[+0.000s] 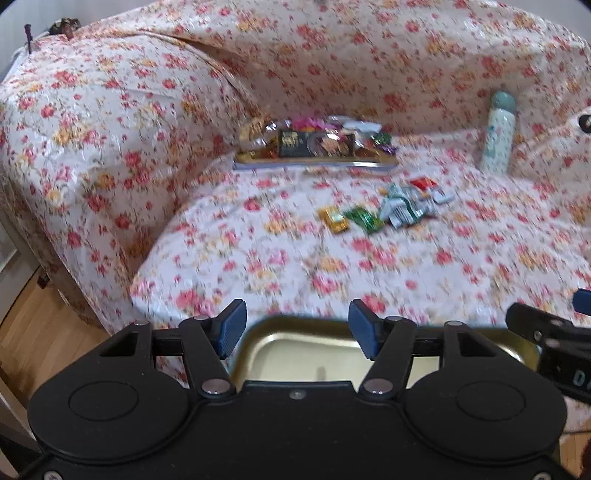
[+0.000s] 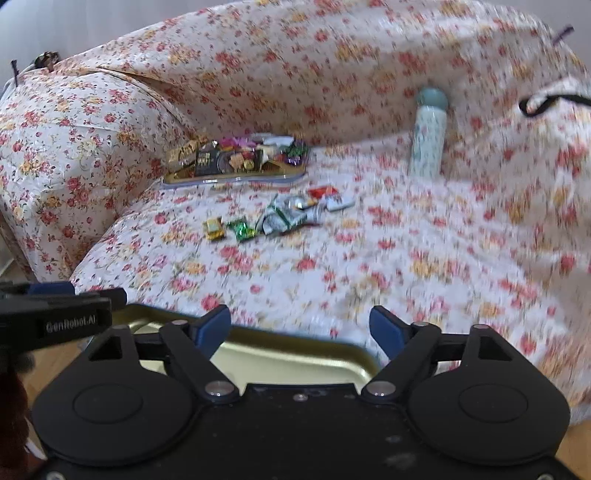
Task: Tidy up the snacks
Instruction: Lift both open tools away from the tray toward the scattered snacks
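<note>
All I'm seeing room-wise is a big sofa (image 1: 332, 258) under a rose-print cover, light wood floor (image 1: 40, 325) at its left, pale wall (image 2: 74, 26) behind.

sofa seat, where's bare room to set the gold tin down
The broad front of the seat cushion, between the loose candies and the two claws, is bare. So is the stretch right of the candies, below the bottle. It is crowded at the back left, around the full snack tray.
</note>
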Action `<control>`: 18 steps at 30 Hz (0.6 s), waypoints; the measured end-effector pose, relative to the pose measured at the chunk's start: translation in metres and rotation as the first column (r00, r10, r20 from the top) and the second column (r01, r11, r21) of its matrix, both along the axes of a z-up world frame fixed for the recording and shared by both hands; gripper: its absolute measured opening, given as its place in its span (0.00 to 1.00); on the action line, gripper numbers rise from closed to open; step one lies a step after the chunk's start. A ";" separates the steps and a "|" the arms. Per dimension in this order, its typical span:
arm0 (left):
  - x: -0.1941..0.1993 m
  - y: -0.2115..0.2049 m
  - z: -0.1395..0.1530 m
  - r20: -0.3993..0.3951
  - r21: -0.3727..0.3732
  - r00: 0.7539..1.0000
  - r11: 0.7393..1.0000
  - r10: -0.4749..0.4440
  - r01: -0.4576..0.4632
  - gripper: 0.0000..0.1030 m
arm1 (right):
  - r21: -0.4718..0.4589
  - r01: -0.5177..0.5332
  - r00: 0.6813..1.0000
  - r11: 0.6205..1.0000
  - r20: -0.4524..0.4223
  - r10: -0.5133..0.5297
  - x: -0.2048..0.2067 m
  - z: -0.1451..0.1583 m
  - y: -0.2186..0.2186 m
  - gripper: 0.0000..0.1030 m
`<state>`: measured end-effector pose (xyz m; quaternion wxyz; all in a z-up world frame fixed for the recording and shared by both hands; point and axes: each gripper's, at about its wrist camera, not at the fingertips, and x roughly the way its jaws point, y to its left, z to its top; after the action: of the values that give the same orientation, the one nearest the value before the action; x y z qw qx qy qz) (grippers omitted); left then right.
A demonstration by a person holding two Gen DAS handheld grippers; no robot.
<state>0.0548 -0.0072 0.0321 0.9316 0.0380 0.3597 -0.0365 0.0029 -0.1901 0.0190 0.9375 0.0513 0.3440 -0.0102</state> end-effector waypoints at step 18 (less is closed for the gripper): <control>0.079 -0.010 -0.009 -0.068 0.019 0.996 0.998 -0.055 0.057 0.64 | -0.029 0.080 0.997 0.996 0.012 -0.079 0.066 -0.006 -0.021 0.88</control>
<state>0.1342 -0.0177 0.0230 0.9170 0.0566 0.3903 -0.0602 0.0687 -0.2114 0.0128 0.9388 0.0513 0.3365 -0.0522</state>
